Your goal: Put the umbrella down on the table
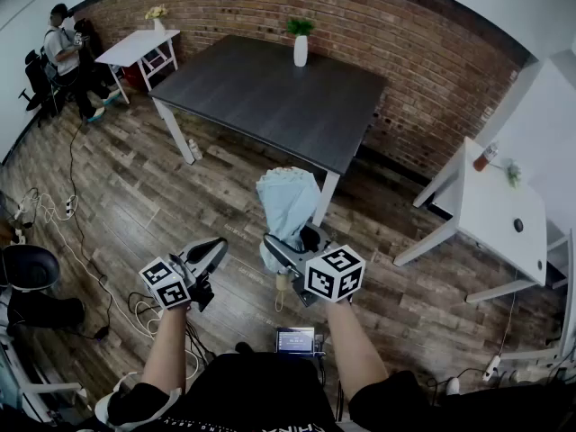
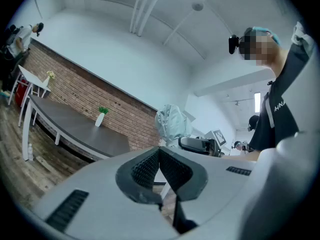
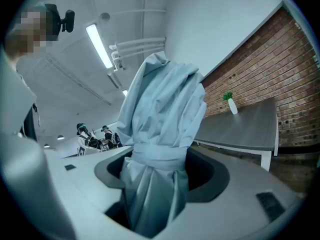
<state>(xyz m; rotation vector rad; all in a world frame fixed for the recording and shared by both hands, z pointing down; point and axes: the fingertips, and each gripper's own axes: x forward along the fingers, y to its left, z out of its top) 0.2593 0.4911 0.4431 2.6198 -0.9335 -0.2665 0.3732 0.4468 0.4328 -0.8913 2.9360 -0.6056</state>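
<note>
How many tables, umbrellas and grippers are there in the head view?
Tables: 3 (dark table, white table by the brick wall, white table at the right)
Umbrellas: 1 (folded light blue umbrella, held in the right gripper)
Grippers: 2 (left gripper, right gripper)
Total: 6

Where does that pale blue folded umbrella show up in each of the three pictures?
Head view: the umbrella is at centre, in front of the dark table's near corner.
Left gripper view: small, at centre.
Right gripper view: close up, filling the middle.
Shared landmark: the white vase with a green plant, on the table.
</note>
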